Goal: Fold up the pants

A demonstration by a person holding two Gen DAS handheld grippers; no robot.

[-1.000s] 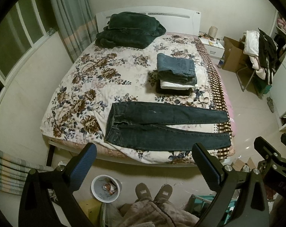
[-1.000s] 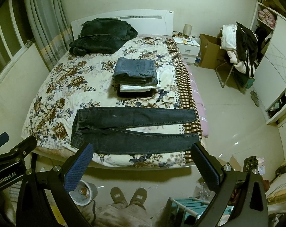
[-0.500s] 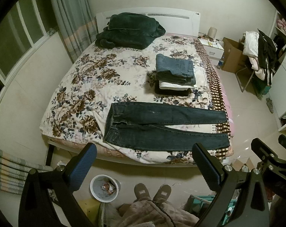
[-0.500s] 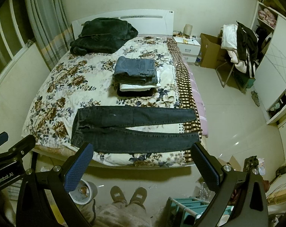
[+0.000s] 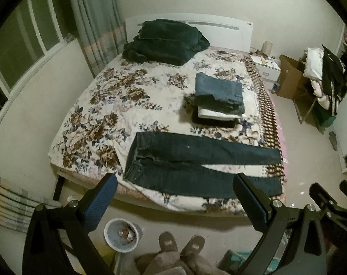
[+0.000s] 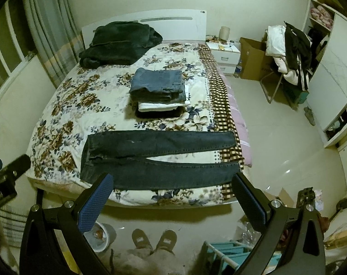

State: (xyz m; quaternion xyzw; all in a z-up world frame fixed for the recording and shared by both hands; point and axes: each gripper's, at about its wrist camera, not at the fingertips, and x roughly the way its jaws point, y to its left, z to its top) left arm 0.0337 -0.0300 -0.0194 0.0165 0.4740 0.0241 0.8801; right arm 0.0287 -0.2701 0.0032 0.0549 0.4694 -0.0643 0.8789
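Dark jeans (image 5: 196, 162) lie flat across the near edge of the floral bed, waistband at the left, both legs stretched right and slightly apart. They also show in the right wrist view (image 6: 155, 158). My left gripper (image 5: 174, 199) is open and empty, held high above the floor in front of the bed, short of the jeans. My right gripper (image 6: 171, 197) is open and empty too, at a similar height. The right gripper's body shows at the left view's right edge (image 5: 334, 204).
A stack of folded clothes (image 5: 219, 100) sits mid-bed behind the jeans. A dark green blanket (image 5: 164, 42) lies by the headboard. A white bin (image 5: 121, 235) and the person's slippers (image 5: 180, 245) are on the floor below. A nightstand (image 6: 223, 56), cardboard box and clothes-laden chair (image 6: 288, 52) stand right.
Both grippers have drifted slightly toward the bed; the jeans sit a little lower and nearer in both views. Both stay open and empty.
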